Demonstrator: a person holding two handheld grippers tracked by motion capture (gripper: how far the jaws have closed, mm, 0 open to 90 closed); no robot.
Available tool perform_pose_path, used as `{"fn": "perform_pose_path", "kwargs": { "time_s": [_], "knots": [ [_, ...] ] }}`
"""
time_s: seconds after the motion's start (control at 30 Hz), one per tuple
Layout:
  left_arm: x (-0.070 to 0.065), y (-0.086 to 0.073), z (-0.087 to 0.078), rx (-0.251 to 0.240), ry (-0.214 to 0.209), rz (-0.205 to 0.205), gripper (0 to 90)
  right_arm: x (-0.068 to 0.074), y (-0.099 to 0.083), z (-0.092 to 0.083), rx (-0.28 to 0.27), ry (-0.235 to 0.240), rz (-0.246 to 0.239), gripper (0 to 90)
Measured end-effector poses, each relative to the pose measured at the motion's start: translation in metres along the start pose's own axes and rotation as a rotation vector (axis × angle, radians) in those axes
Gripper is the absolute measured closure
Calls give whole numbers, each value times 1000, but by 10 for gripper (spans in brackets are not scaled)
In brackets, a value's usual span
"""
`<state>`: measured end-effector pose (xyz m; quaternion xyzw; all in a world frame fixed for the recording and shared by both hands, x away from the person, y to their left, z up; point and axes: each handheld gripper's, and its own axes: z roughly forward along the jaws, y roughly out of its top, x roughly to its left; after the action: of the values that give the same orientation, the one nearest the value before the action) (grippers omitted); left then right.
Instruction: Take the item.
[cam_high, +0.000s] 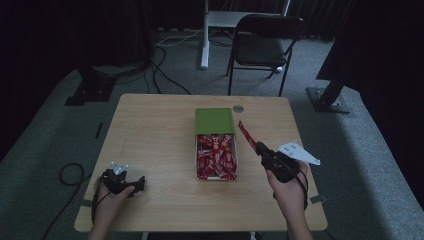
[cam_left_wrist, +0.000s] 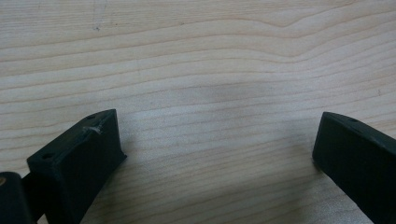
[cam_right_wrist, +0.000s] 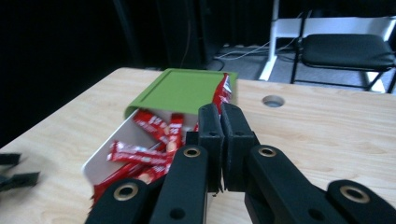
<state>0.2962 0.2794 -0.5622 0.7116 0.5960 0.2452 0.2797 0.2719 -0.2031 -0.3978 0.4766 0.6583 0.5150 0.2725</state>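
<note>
Left gripper (cam_high: 131, 186): rests on the table (cam_high: 150, 130), jaws wide, nothing between them.
Box (cam_high: 215, 145): mid-table, green lid half slid back, full of red packets.
Right gripper (cam_high: 260, 148): clamped on one red packet (cam_high: 246, 133), lifted just right of the box.

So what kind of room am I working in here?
Probably a lab or studio set up for recording: black curtains around a lone wooden table, stand bases and loose cables on grey carpet, plus a folding chair.
</note>
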Motion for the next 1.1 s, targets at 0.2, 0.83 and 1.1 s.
{"fn": "perform_pose_path", "kwargs": {
  "time_s": [0.2,0.83,1.1],
  "knots": [
    [0,0,0,0,0,0,18,-15,-2,-3,-9,-34,19,883],
    [0,0,0,2,0,0,19,-46,-27,-1,-3,-114,38,882],
    [0,0,0,1,0,0,18,-61,-44,3,-3,-151,58,881]
  ]
}}
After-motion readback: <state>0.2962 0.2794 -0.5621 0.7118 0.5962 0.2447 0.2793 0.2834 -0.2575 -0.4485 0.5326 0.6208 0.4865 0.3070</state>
